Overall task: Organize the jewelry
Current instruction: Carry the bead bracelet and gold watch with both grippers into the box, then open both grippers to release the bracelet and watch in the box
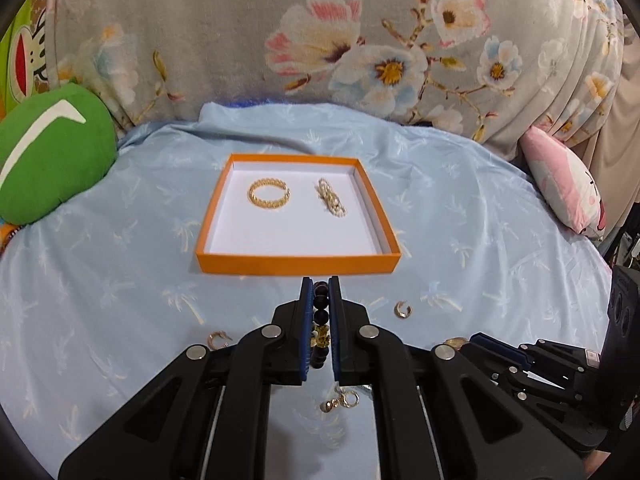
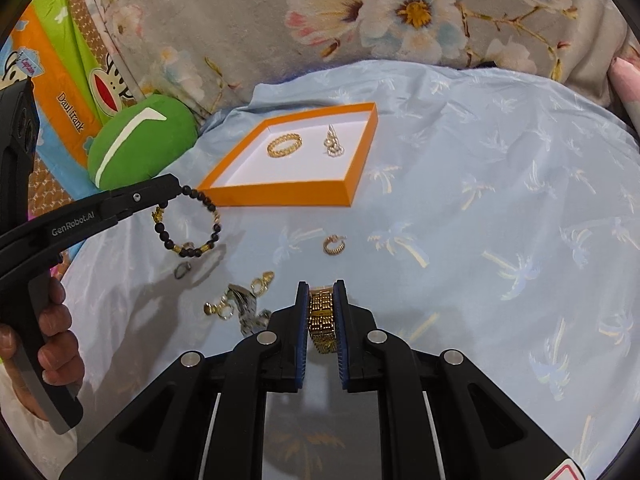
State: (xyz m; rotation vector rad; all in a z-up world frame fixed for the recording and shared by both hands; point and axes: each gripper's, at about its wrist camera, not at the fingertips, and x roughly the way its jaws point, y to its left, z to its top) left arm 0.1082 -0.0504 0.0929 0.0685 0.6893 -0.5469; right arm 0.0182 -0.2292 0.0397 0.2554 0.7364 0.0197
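My left gripper (image 1: 320,286) is shut on a dark beaded bracelet (image 1: 321,312); in the right wrist view the bracelet (image 2: 188,226) dangles as a loop from that gripper (image 2: 180,188) above the blue sheet. My right gripper (image 2: 321,290) is shut on a gold link watch band (image 2: 321,318). The orange tray (image 1: 298,262) with a white floor lies ahead and holds a gold chain bracelet (image 1: 269,194) and a pearl-and-gold piece (image 1: 330,202). Loose gold hoop earrings (image 1: 403,309) and small charms (image 1: 342,401) lie on the sheet near the grippers.
A green cushion (image 1: 52,148) sits left of the tray, a pink pillow (image 1: 568,188) at the right. A floral blanket (image 1: 320,40) rises behind. More small jewelry (image 2: 240,304) lies left of my right gripper. A hand (image 2: 60,344) grips the left tool's handle.
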